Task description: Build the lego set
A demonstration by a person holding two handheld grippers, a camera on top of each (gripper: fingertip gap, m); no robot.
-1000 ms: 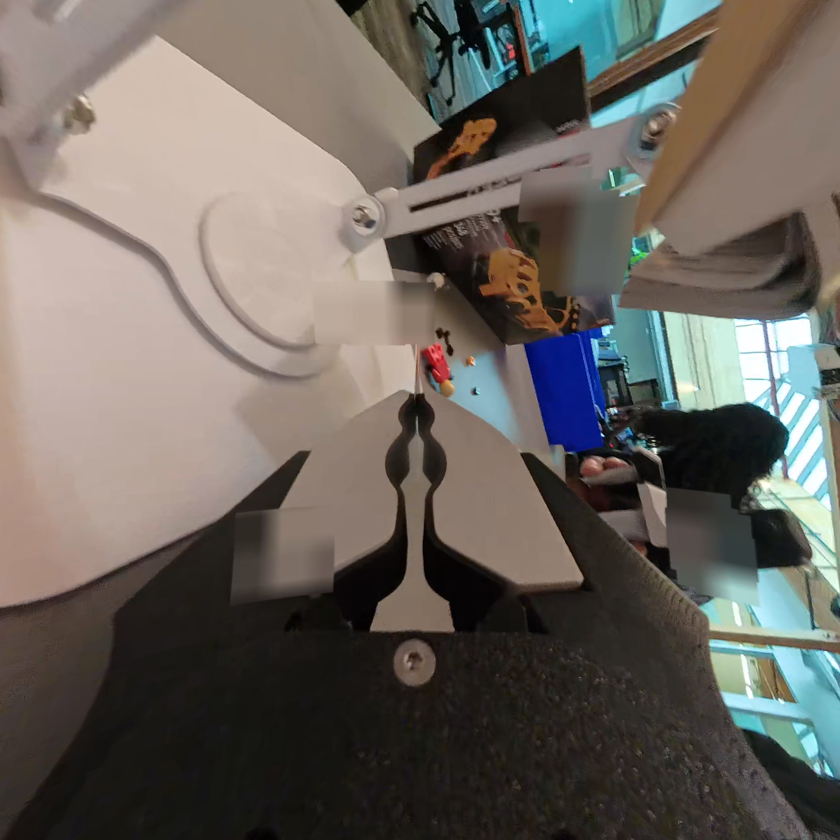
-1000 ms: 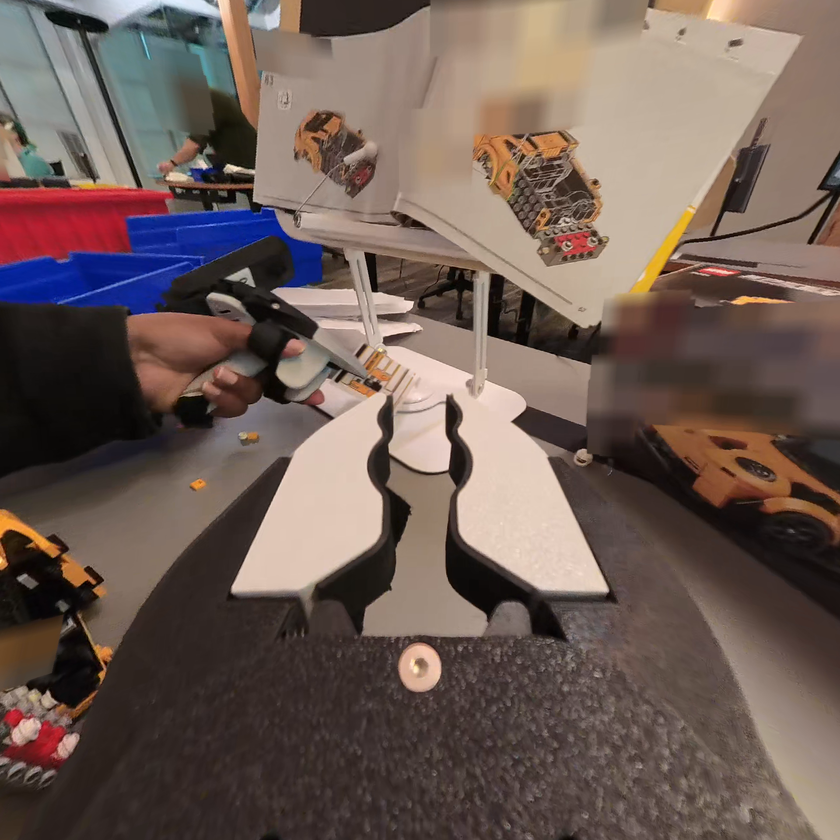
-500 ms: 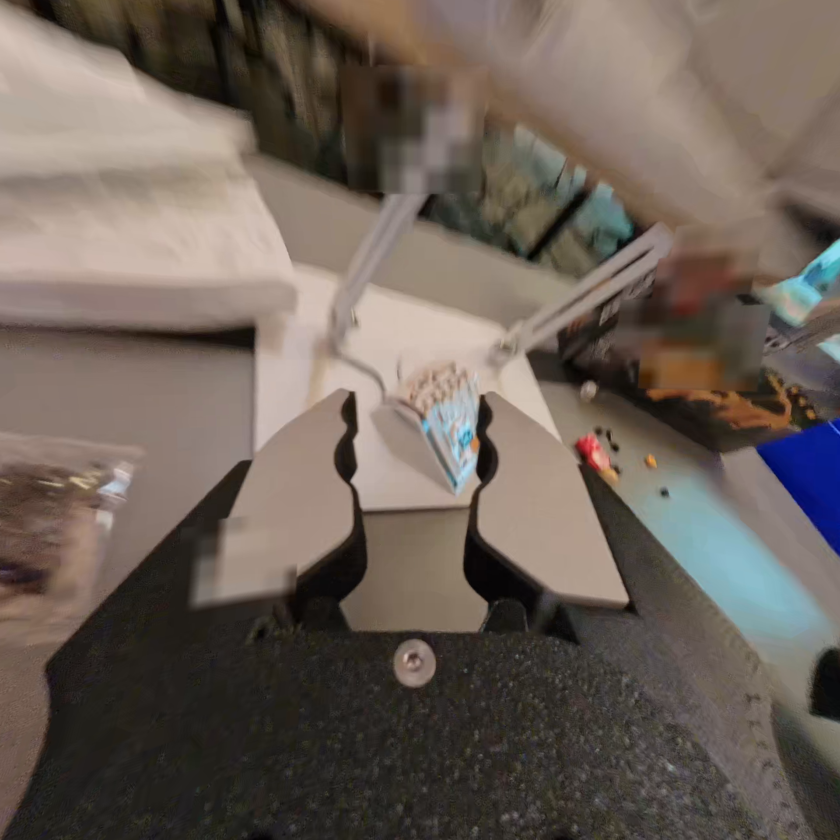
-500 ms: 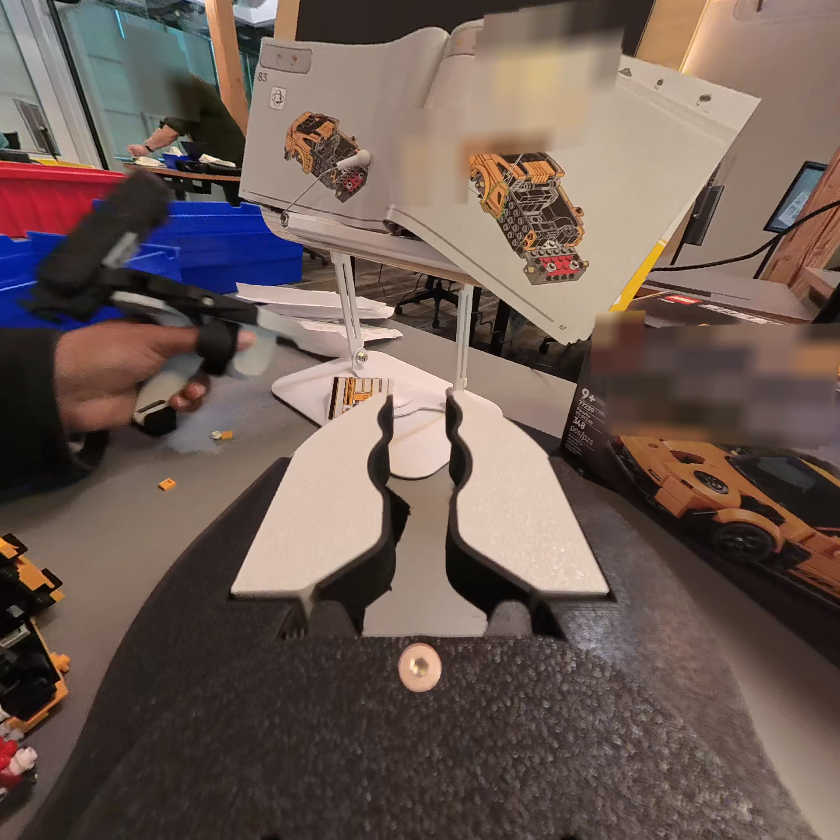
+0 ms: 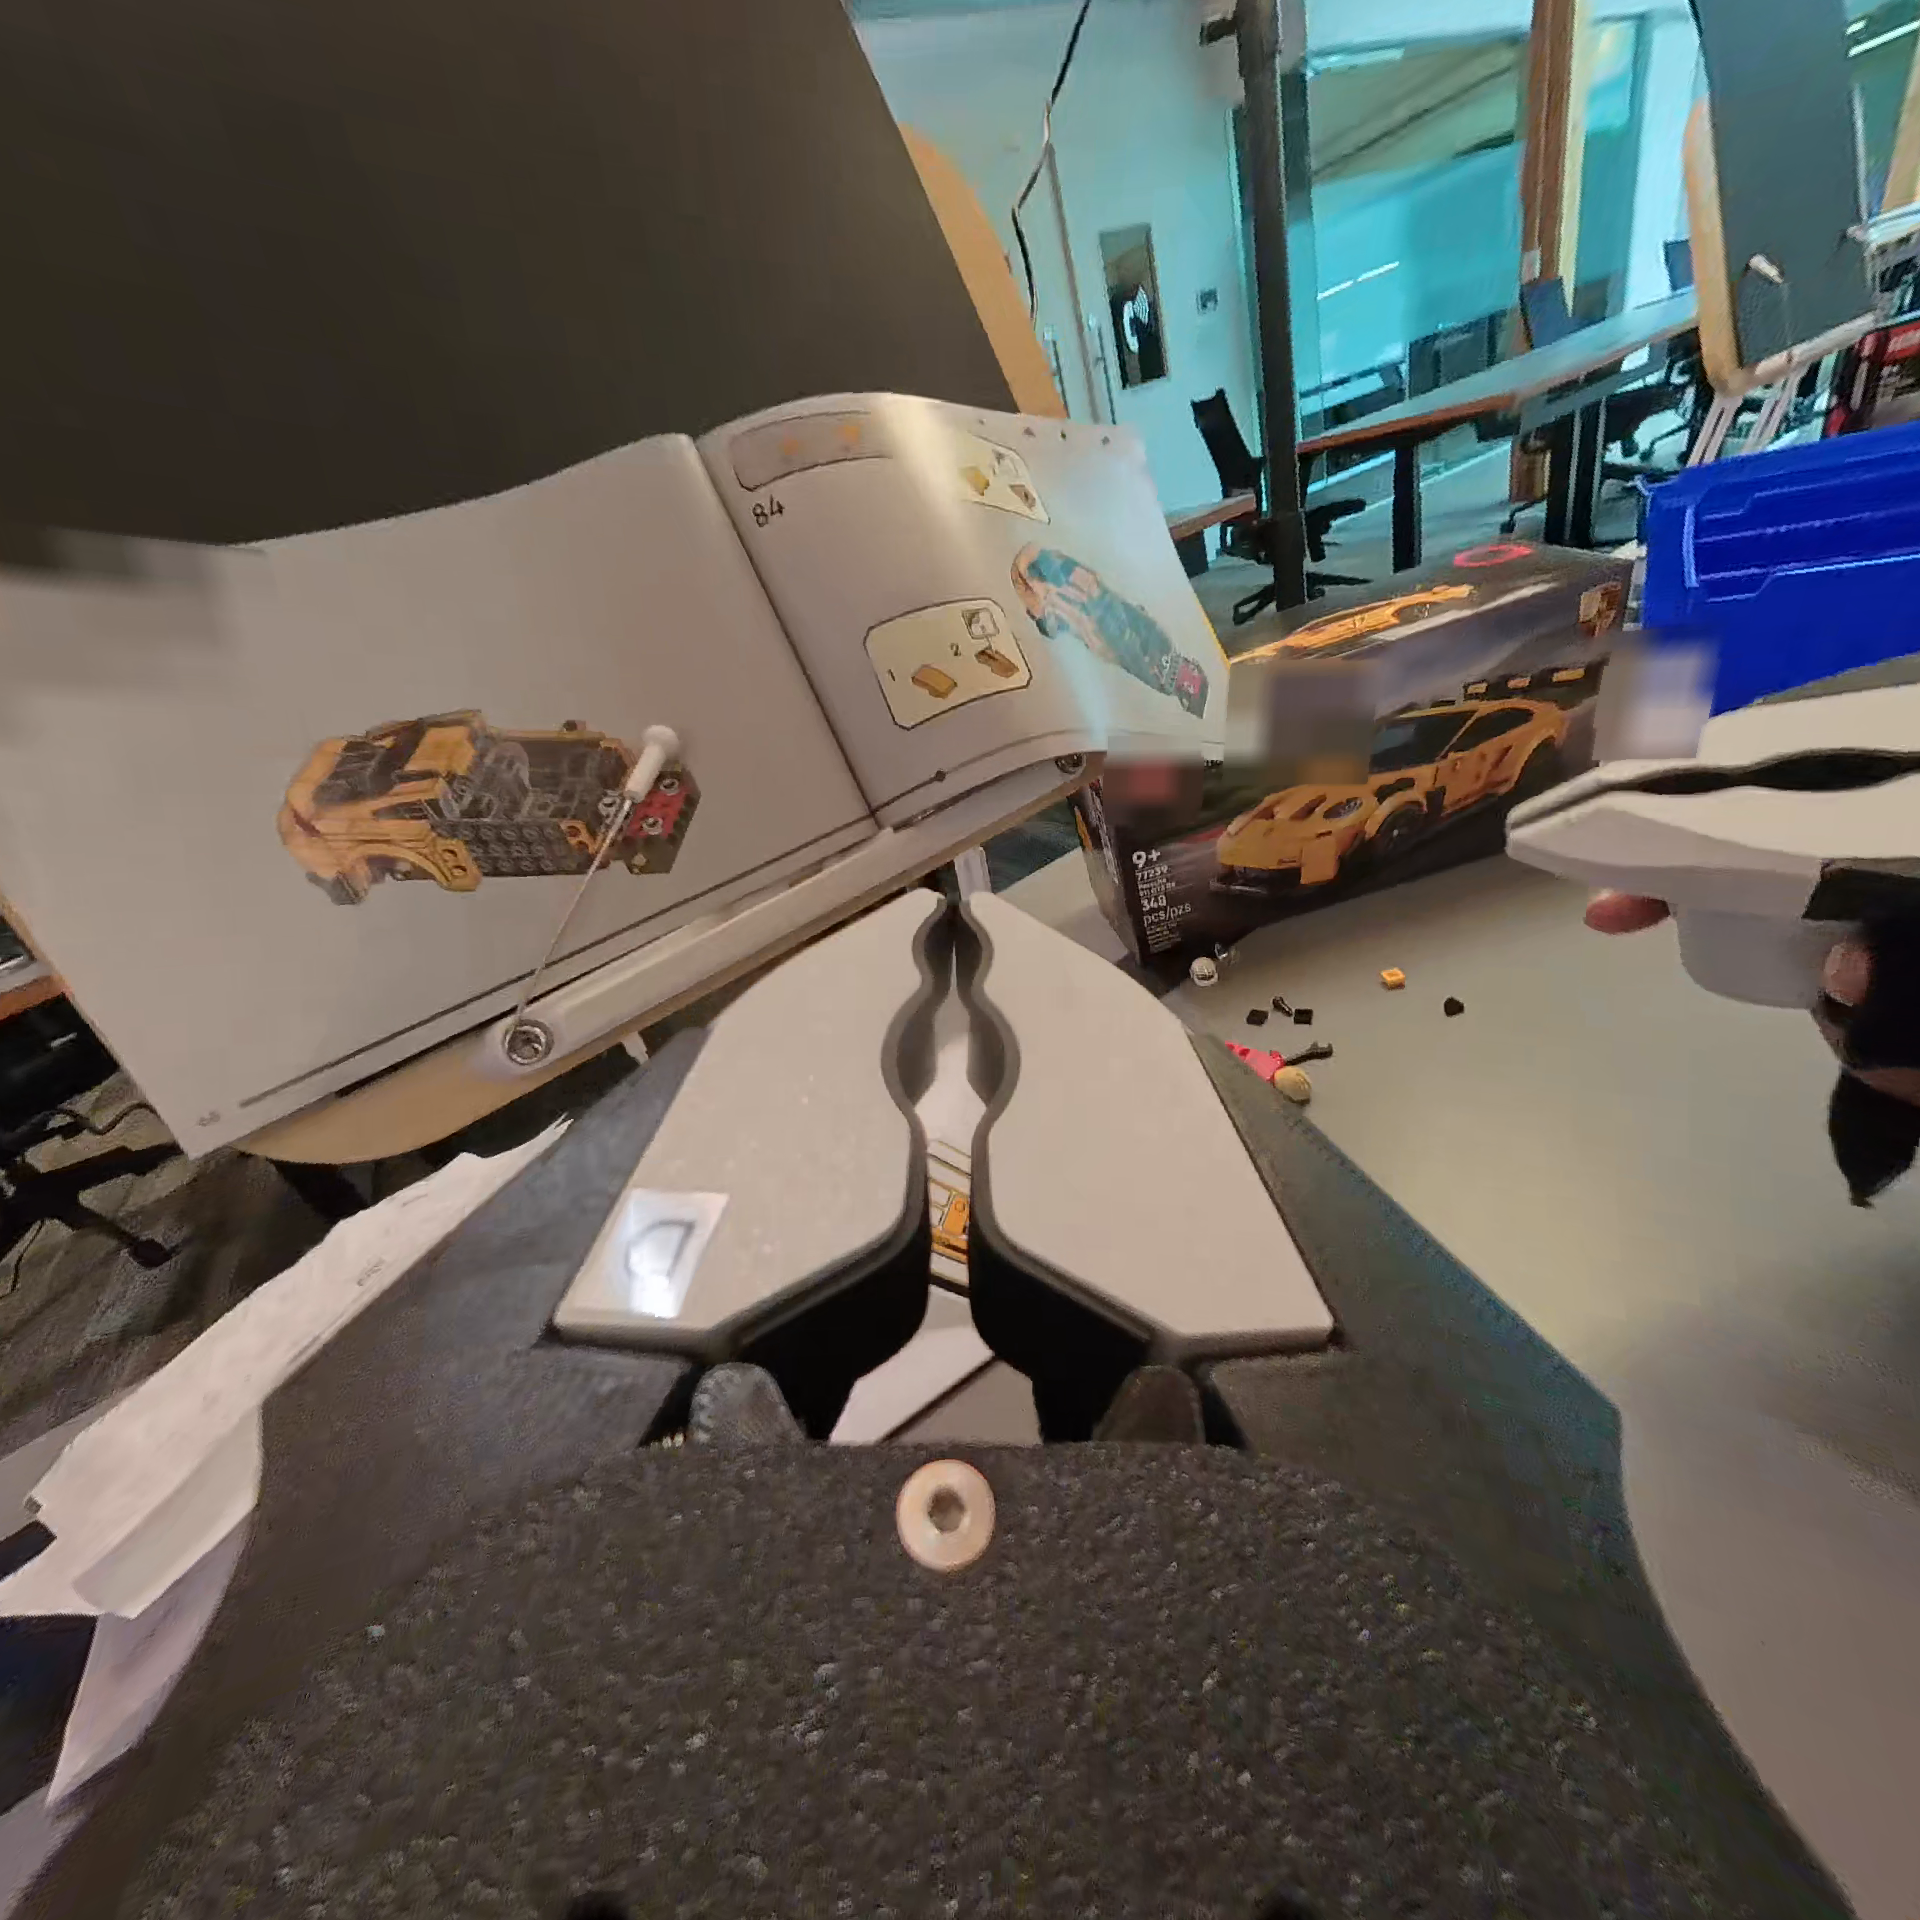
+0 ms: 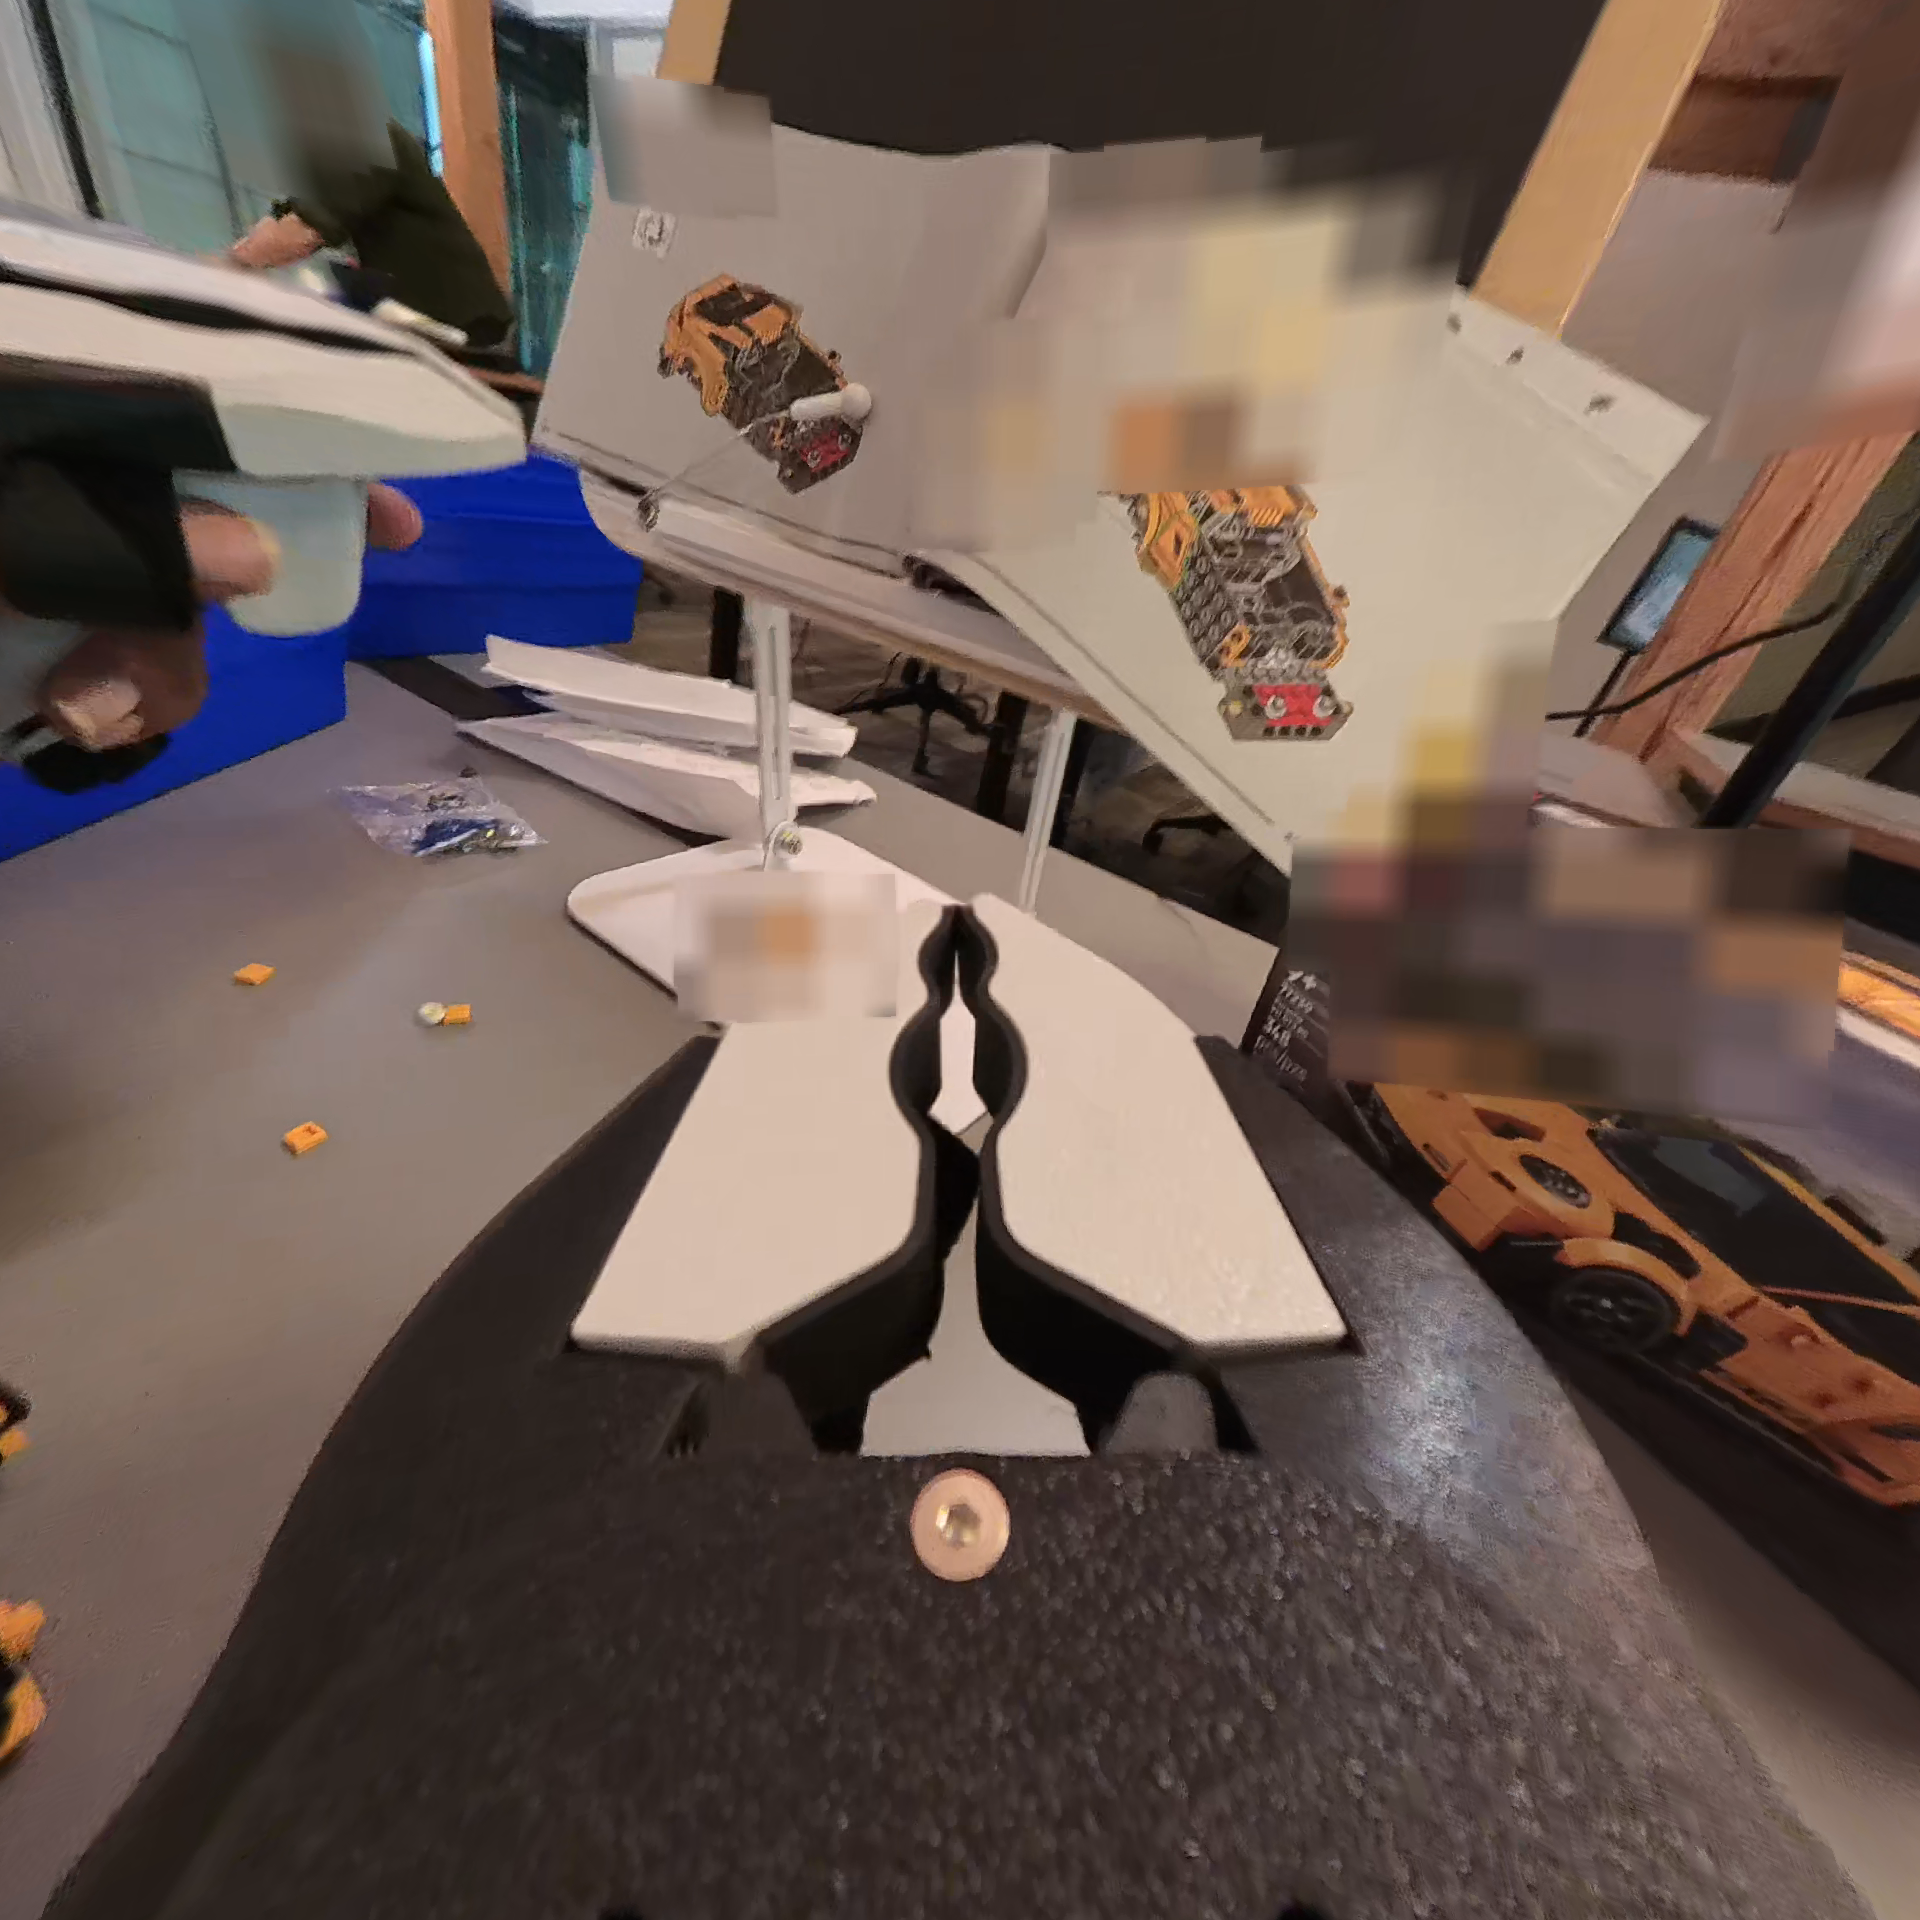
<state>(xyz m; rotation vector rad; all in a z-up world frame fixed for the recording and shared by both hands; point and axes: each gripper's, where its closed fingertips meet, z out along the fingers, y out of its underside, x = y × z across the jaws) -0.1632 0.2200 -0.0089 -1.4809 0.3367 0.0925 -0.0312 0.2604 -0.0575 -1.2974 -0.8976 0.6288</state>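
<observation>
Both grippers closed on nothing: left gripper (image 5: 954, 906) tips meet under instruction booklet (image 5: 520, 727); right gripper (image 6: 958, 914) tips meet over white stand base (image 6: 634, 894).

Open booklet (image 5: 540, 727) on stand: left page cut by frame edge, smeared there. In right wrist view its upper pages sit under mosaic patches.

Toy-car box (image 5: 1382, 790): patches over parts of front; in right wrist view cut by right edge, top patched.

Right tongs (image 5: 1538, 831) in left wrist view: only front part in frame, rest past right edge; hand (image 5: 1870, 997) cropped too.

Left tongs (image 6: 499, 426) in right wrist view: cut by left edge, blurred.

Small flat card on stand base (image 6: 623, 904): patched over, can't tell what it shows.

Loose bits on table (image 5: 1558, 1143): dark ones (image 5: 1288, 1010) too small to ID. Clear bag (image 6: 442, 816): contents unclear.

Person (image 6: 416, 249) far back, head patched.
</observation>
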